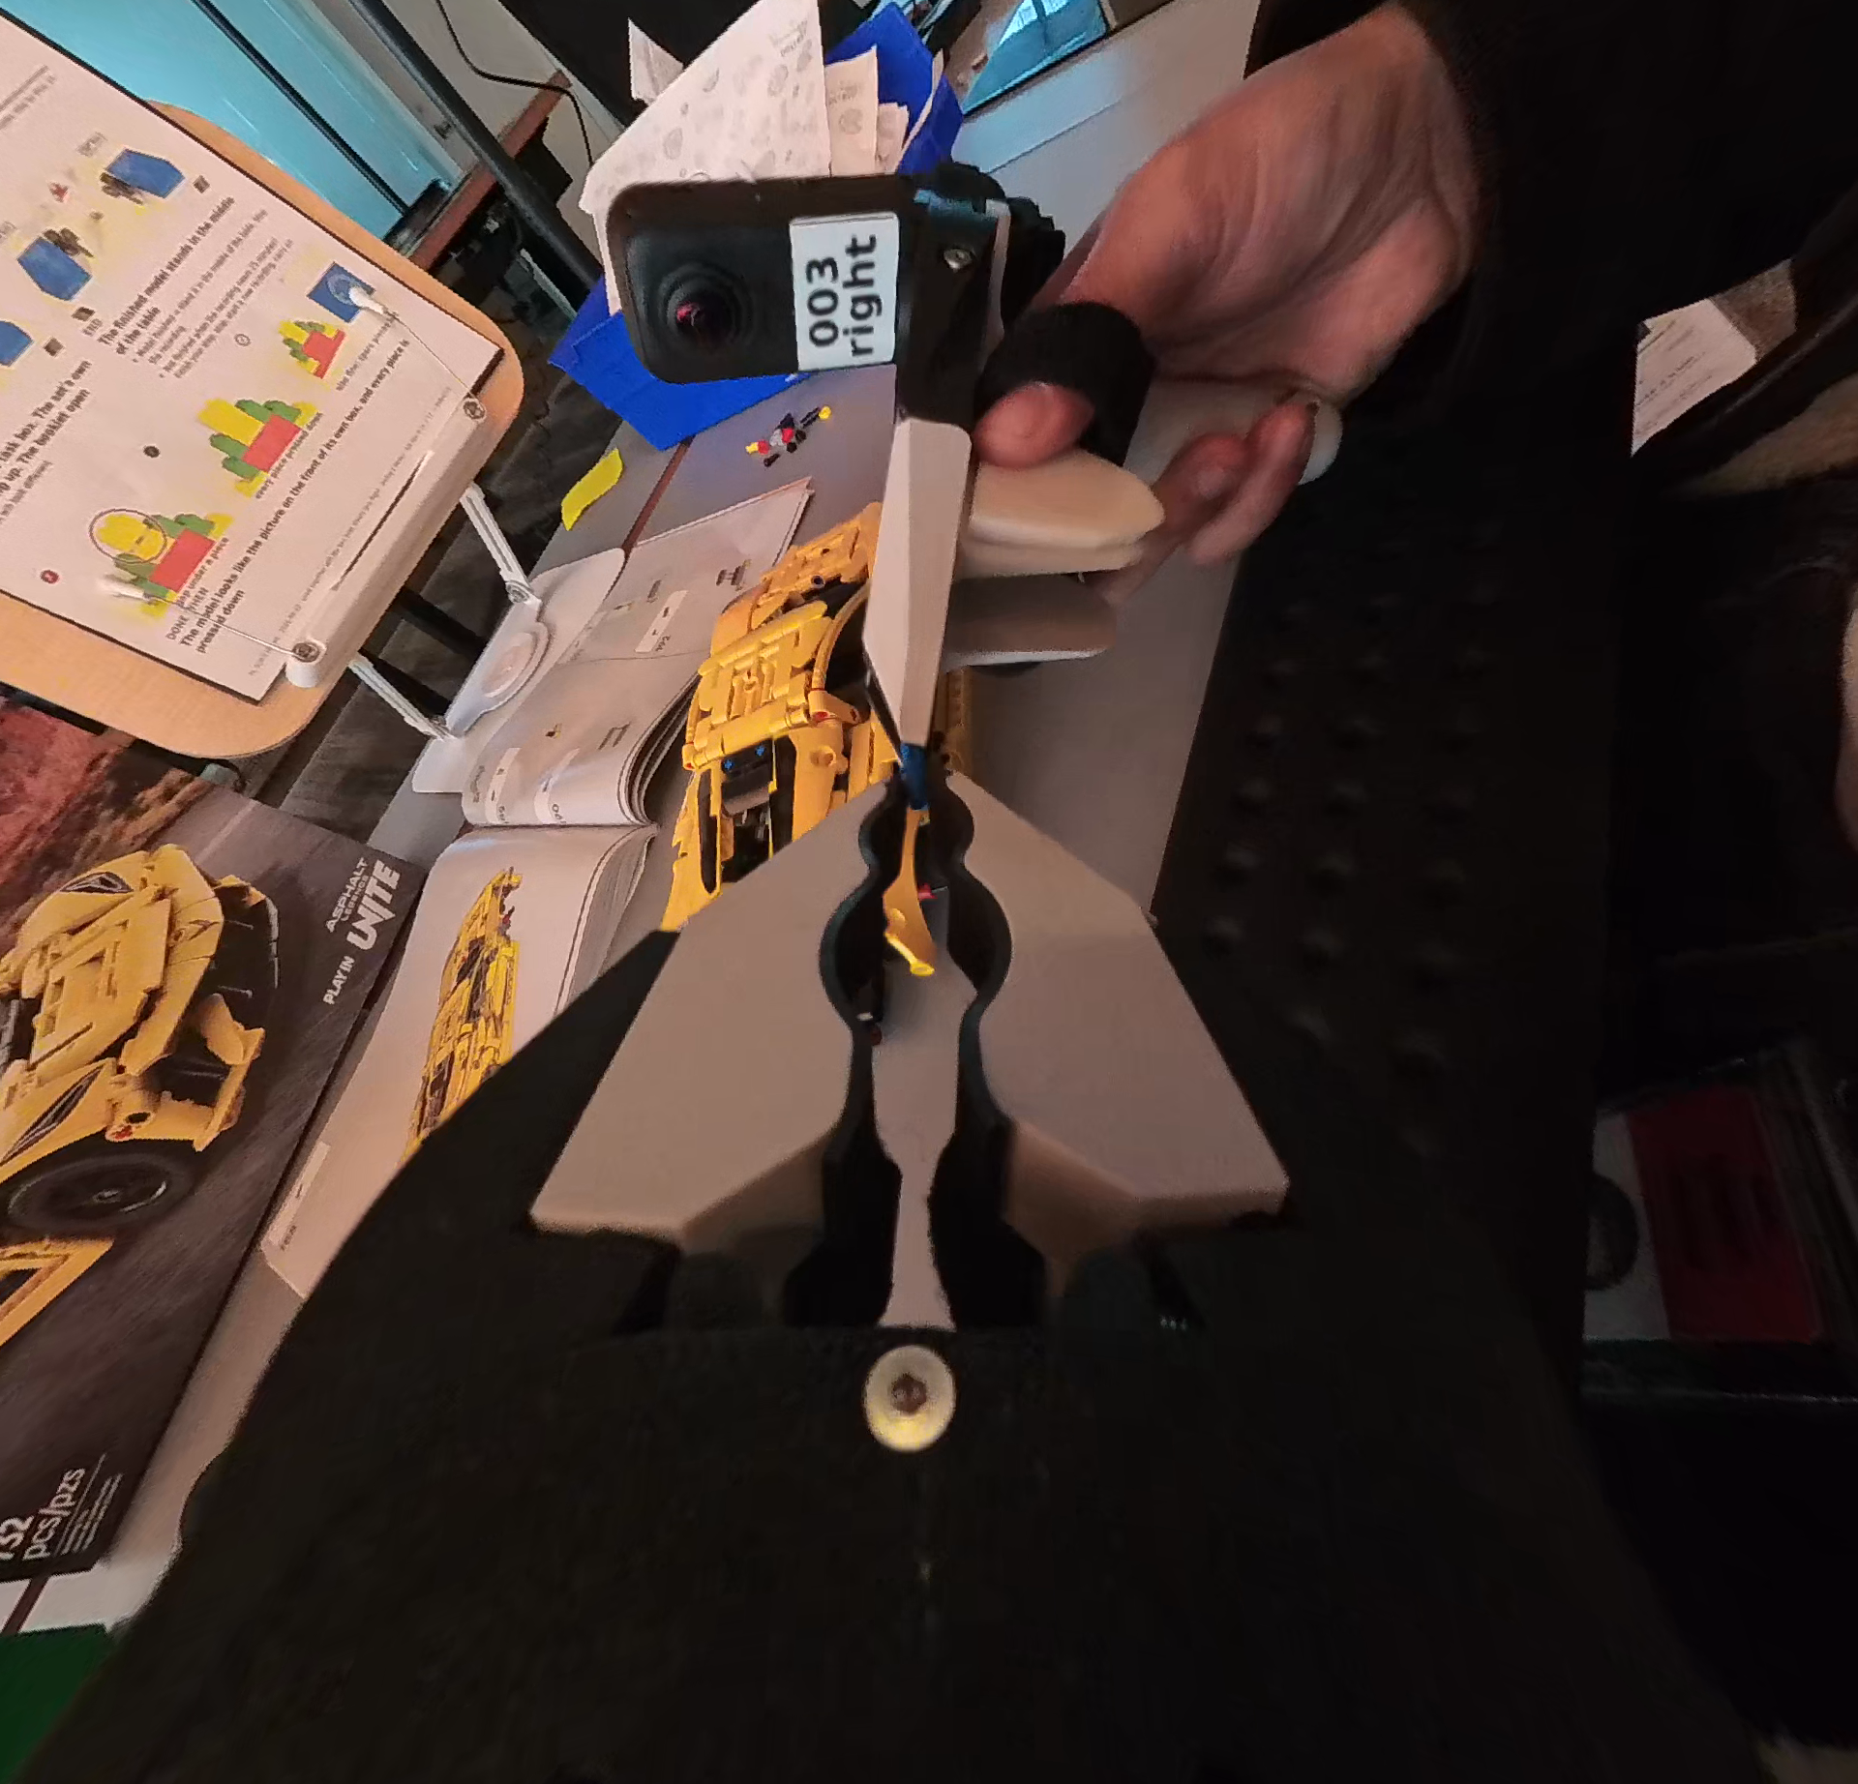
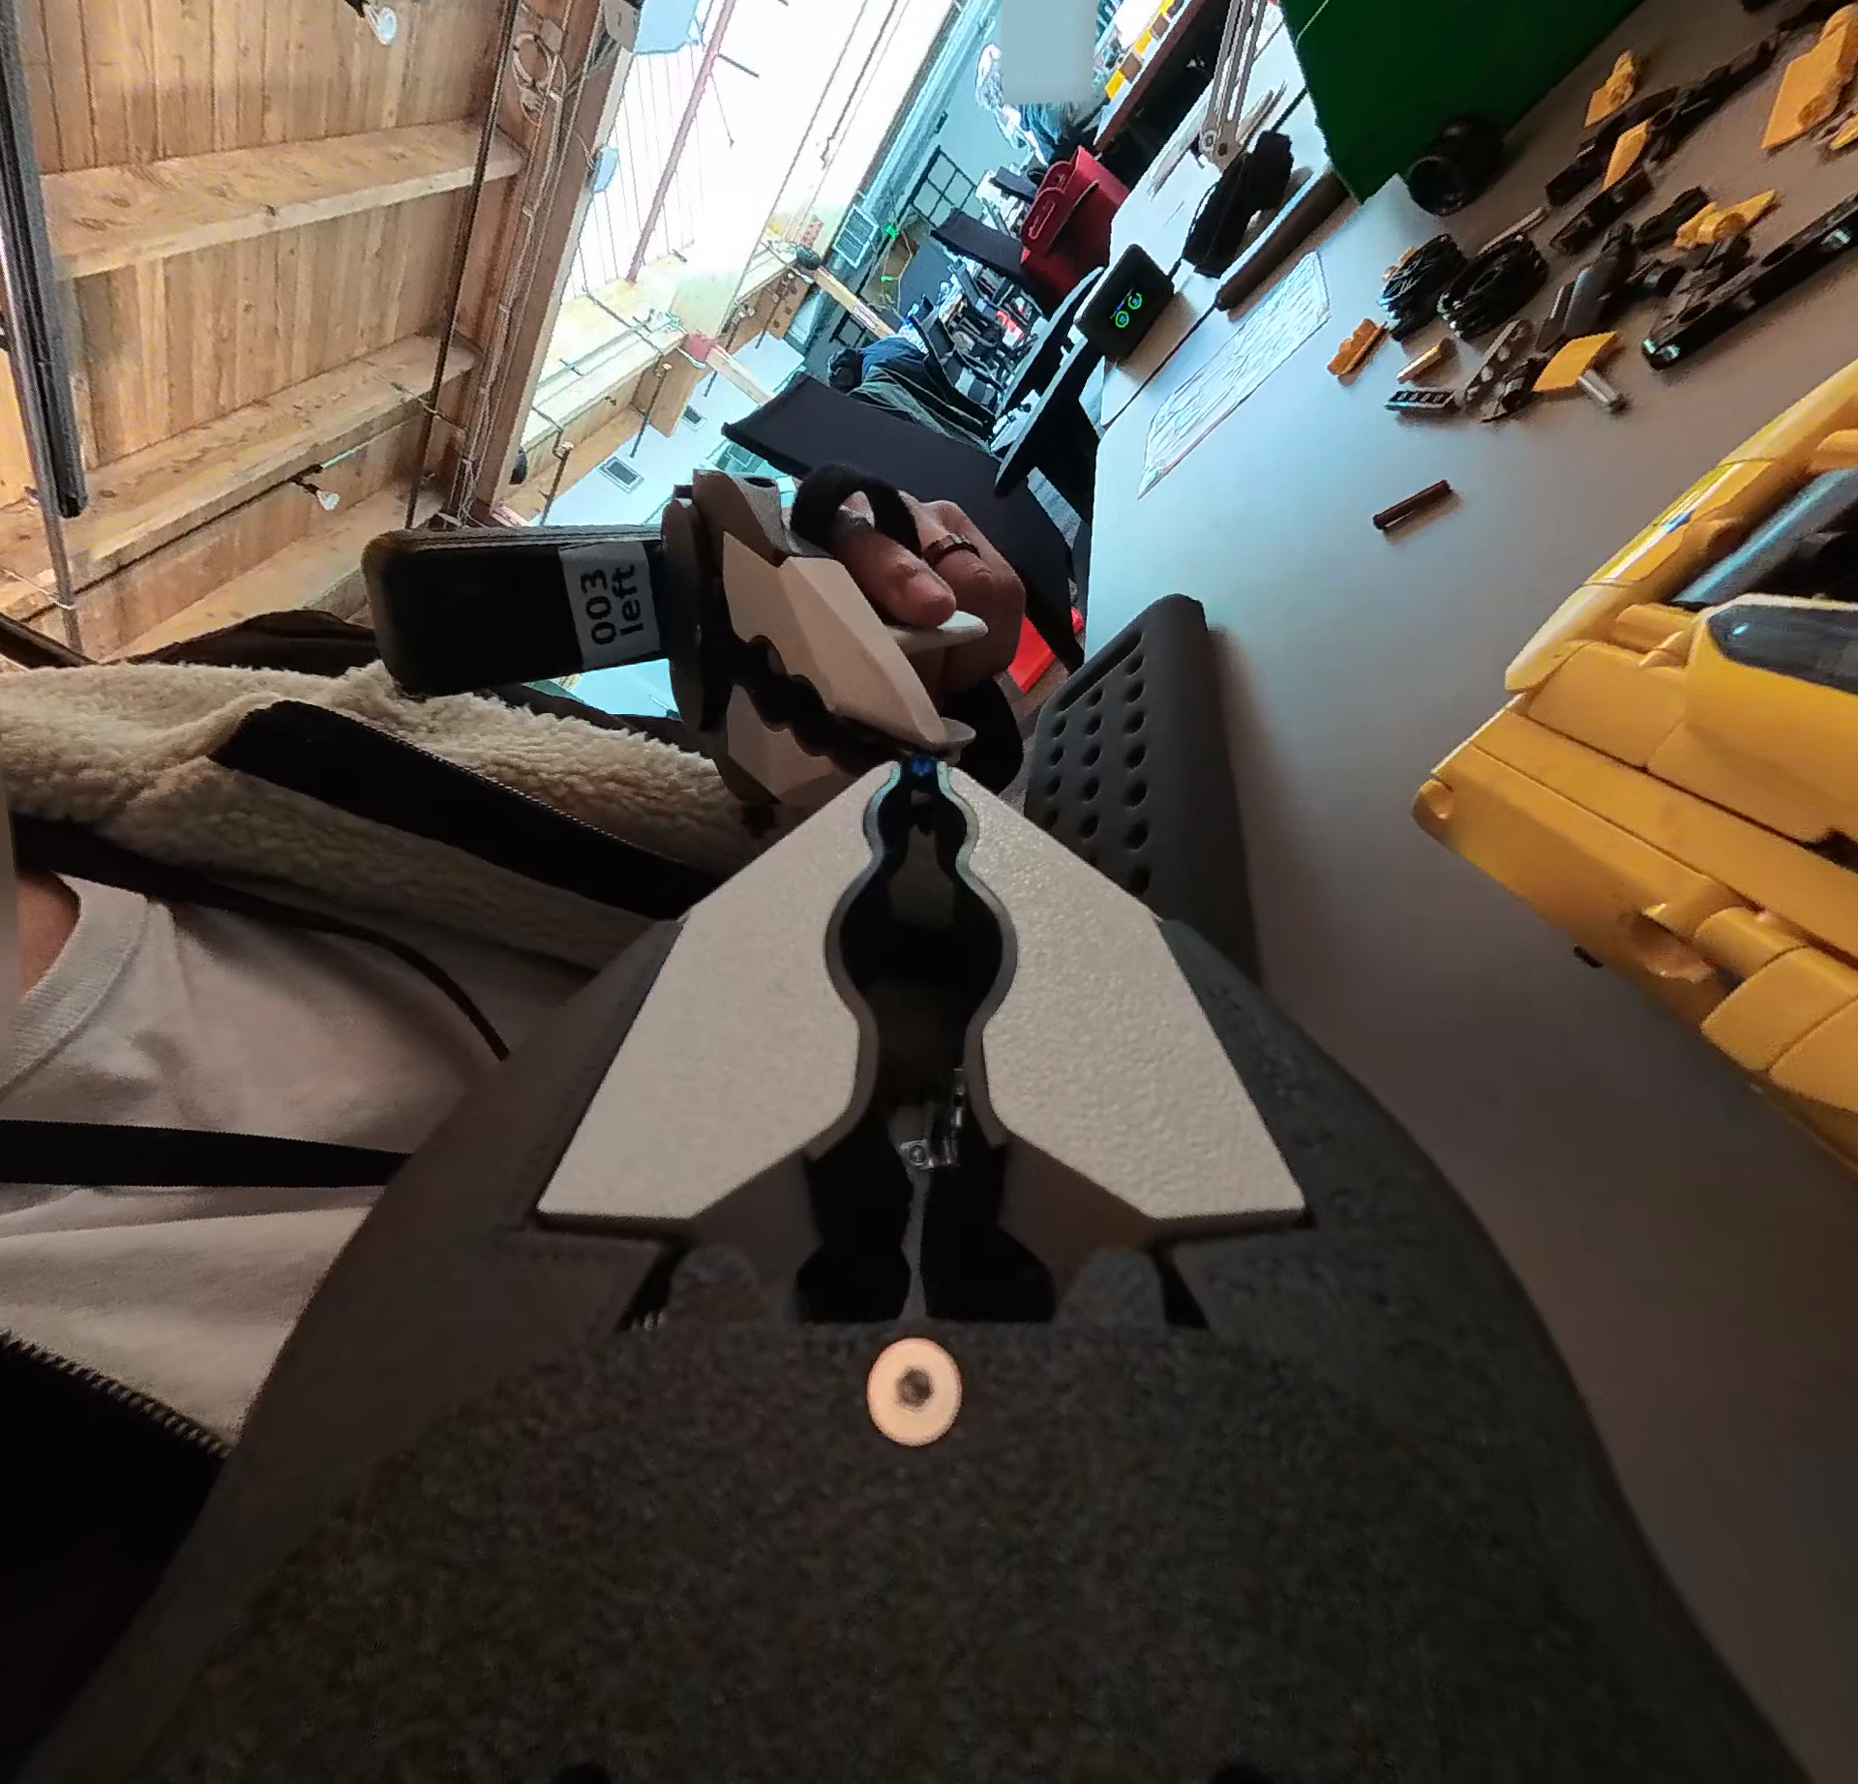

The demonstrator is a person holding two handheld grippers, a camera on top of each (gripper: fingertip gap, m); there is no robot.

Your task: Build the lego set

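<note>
On my left wrist view the grey table (image 1: 1086, 751) fills the middle of the frame, and on it stands the biggest task item, the yellow lego car (image 1: 774, 690), part-built, just beyond my fingertips. Left of it lies the open instruction booklet (image 1: 593, 690), and nearer the camera the set's box (image 1: 181, 1082) with its picture of the car. A board with a printed guide sheet (image 1: 231, 389) stands farther left. A blue bin (image 1: 724, 359) stuffed with paper sits at the far end, with a few tiny loose bits on the table before it.

My left gripper (image 1: 913, 781) is clenched, the tips almost meeting: they pinch a small blue pin (image 1: 913, 763) joined to a curved yellow piece (image 1: 910, 891) that hangs back through the gap between the fingers. The right gripper (image 1: 920, 630), held by a hand (image 1: 1277, 308), comes in from above and its tip meets mine at that same blue pin, partly hiding the car.

On the right wrist view, my right gripper (image 2: 917, 776) is likewise closed down on the blue pin (image 2: 917, 769), tip to tip with the left gripper (image 2: 935, 731), which the other hand (image 2: 935, 580) holds. The car (image 2: 1659, 781) lies off to the right, well apart from the tips. Beyond it, loose black and yellow pieces (image 2: 1568, 278) are scattered across the table (image 2: 1357, 680), beside a green bin (image 2: 1488, 37) and a small dark red rod (image 2: 1413, 506).
</note>
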